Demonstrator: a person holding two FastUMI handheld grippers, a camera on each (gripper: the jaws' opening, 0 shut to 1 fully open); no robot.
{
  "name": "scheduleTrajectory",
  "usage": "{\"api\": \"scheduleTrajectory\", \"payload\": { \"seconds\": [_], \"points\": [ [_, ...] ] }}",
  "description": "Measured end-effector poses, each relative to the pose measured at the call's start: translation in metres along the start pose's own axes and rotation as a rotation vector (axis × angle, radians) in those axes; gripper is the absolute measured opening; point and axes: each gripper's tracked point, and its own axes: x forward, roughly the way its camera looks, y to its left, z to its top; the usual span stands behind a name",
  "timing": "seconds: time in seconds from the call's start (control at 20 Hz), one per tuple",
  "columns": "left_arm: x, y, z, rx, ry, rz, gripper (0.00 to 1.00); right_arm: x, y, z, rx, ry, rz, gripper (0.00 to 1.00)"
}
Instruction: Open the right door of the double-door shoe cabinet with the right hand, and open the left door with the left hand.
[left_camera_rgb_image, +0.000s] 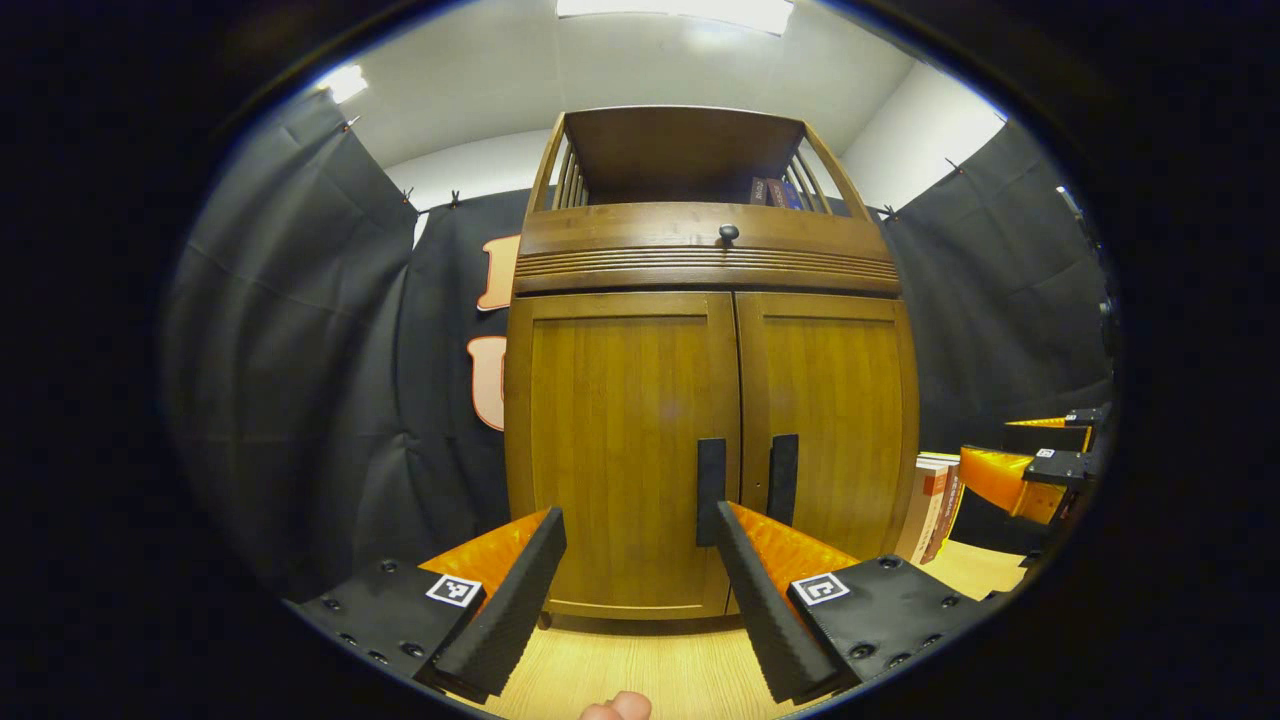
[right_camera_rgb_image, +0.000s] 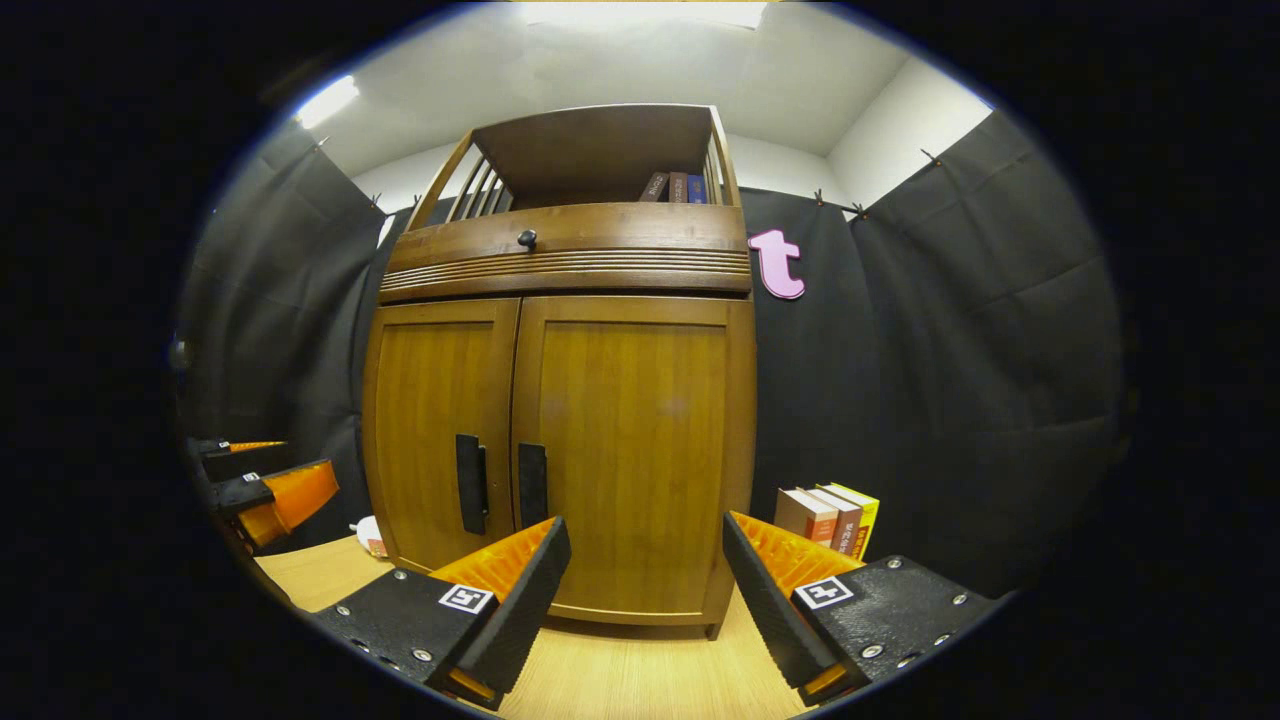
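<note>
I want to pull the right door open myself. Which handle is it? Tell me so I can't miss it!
Find the big brown wooden shoe cabinet standing against the black cloth wall. Its two closed doors meet in the middle, and two dark upright handles sit side by side low down at that seam. Yours is the right handle, on the right door, the side nearest the books standing beside the cabinet.

Cabinet (left_camera_rgb_image: 620, 420): brown wood, smooth semi-gloss, grain visible. Door handles (left_camera_rgb_image: 711, 490): matt black. Floor (right_camera_rgb_image: 650, 670): pale wood-look, smooth. Wall cloth (right_camera_rgb_image: 950, 400): matt black, creased.
</note>
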Motion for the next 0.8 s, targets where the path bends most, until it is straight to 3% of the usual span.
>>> {"api": "scheduleTrajectory", "payload": {
  "seconds": [0.25,0.3,0.4,0.6,0.8],
  "points": [
    [-0.004,0.007,-0.003,-0.008,0.014,0.024,0.94,0.047,0.024,0.023,-0.018,-0.070,0.069,0.94],
    [-0.003,0.009,-0.002,-0.012,0.012,0.026,0.97,0.058,0.030,0.027,-0.019,-0.079,0.082,0.97],
    [-0.005,0.010,-0.001,-0.013,0.007,0.033,0.94,0.080,0.045,0.027,-0.006,-0.081,0.115,0.94],
    [-0.008,0.020,-0.003,-0.023,0.013,0.052,0.94,0.120,0.075,0.022,-0.008,-0.073,0.180,0.97],
    [-0.011,0.025,-0.007,-0.032,0.023,0.058,0.94,0.157,0.082,-0.008,0.011,0.018,0.155,0.94]
  ]
}}
